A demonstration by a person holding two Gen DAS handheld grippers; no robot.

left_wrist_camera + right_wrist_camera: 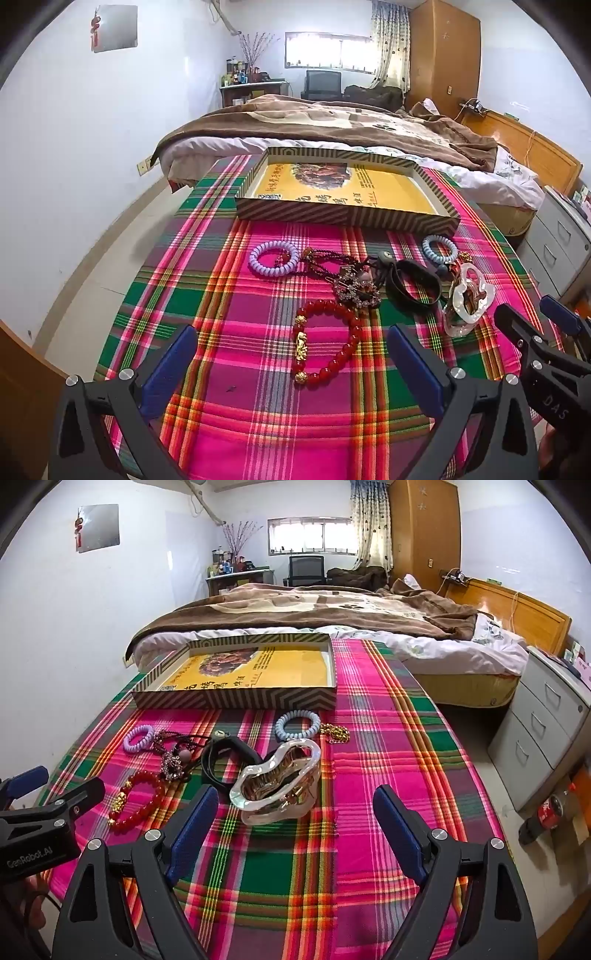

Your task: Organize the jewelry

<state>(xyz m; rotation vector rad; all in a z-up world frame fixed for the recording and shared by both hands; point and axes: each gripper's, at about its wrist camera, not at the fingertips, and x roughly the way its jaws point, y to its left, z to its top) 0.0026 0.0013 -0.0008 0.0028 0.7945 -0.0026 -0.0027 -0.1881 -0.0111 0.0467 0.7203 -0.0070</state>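
Note:
Jewelry lies loose on a plaid cloth. A red bead bracelet [356,328] [147,805] with gold charms rests just ahead of my left gripper [292,330], which is open and empty above the cloth. My right gripper [295,790] is open too, with a wavy clear glass dish [277,779] [472,295] just beyond its fingertips, untouched. Behind these lie a purple coil band [258,267] [129,744], a rhinestone pendant necklace [354,288] [171,764], a black strap [397,291] [214,760], a blue coil band [428,254] [284,731] and a gold bead chain [336,733]. A striped shallow box [347,216] [236,699] stands farther back.
Each gripper shows in the other's view: the right gripper [524,306] and the left gripper [70,777]. A bed [332,613] stands behind the table. On the right are a grey drawer cabinet [543,720] and a cola bottle [550,808] on the floor.

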